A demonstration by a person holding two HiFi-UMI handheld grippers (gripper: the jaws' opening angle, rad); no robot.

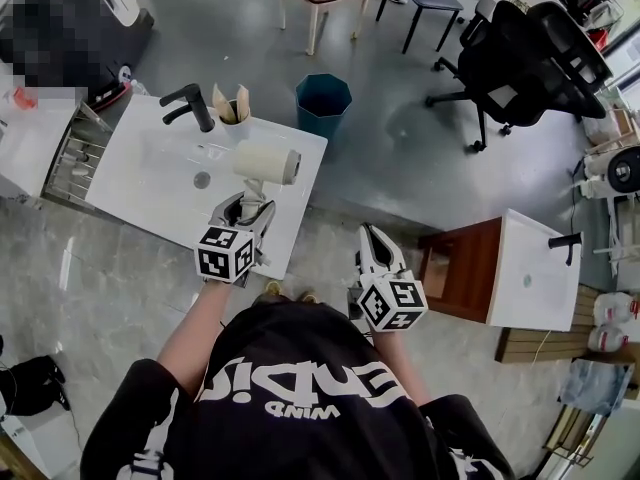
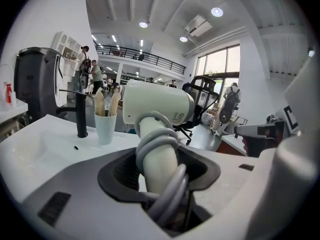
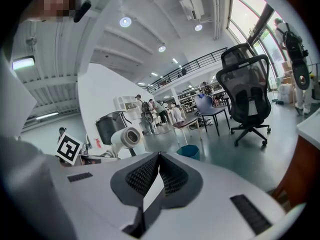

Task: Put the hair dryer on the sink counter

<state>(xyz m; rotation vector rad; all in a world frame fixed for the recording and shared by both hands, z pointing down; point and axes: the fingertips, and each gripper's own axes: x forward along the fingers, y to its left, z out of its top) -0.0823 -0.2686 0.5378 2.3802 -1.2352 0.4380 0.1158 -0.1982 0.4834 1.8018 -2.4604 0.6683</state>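
A white hair dryer (image 1: 268, 163) with a grey cord wound round its handle is held upright over the front right part of the white sink counter (image 1: 150, 183). My left gripper (image 1: 250, 205) is shut on its handle. In the left gripper view the handle and cord sit between the jaws of the left gripper (image 2: 160, 169), with the hair dryer's barrel (image 2: 155, 104) above them. A black faucet (image 1: 192, 103) and a white cup (image 1: 233, 118) of brushes stand at the counter's back. My right gripper (image 1: 372, 236) is shut and empty over the floor; its jaws meet in the right gripper view (image 3: 159, 156).
A teal bin (image 1: 322, 101) stands just behind the counter. A second sink on a wooden cabinet (image 1: 500, 268) is at the right, a black office chair (image 1: 520, 63) behind it. A wire rack (image 1: 75, 153) adjoins the counter's left end.
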